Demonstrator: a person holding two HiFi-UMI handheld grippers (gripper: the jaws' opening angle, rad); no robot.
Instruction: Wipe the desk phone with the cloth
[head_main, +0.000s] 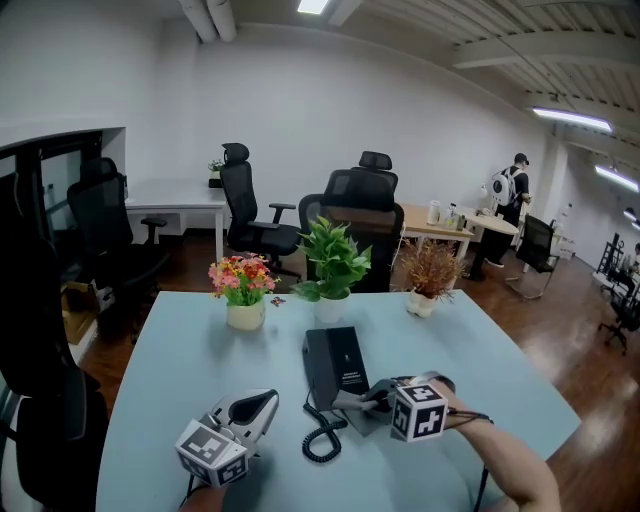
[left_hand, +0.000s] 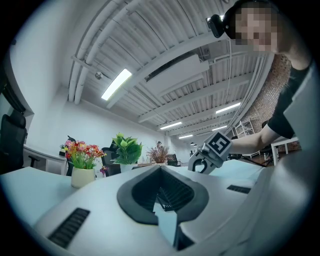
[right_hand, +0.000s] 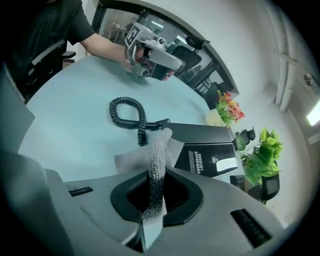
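Observation:
The black desk phone (head_main: 335, 365) lies in the middle of the pale blue table (head_main: 170, 360), its coiled cord (head_main: 322, 440) trailing toward me. My right gripper (head_main: 368, 398) is at the phone's near right corner, shut on a grey cloth (head_main: 352, 404). In the right gripper view the cloth (right_hand: 158, 152) sticks up out of the shut right gripper (right_hand: 151, 197), just before the phone (right_hand: 210, 150) and the cord (right_hand: 127, 114). My left gripper (head_main: 262, 404) rests left of the phone, shut with nothing in it; the left gripper view shows its jaws (left_hand: 165, 197) together.
Three potted plants stand behind the phone: flowers (head_main: 241, 290), a green plant (head_main: 332, 265) and a reddish dry plant (head_main: 429, 277). Office chairs (head_main: 350, 215) stand past the table's far edge and a black chair (head_main: 45, 400) at my left. A person (head_main: 512, 190) stands far right.

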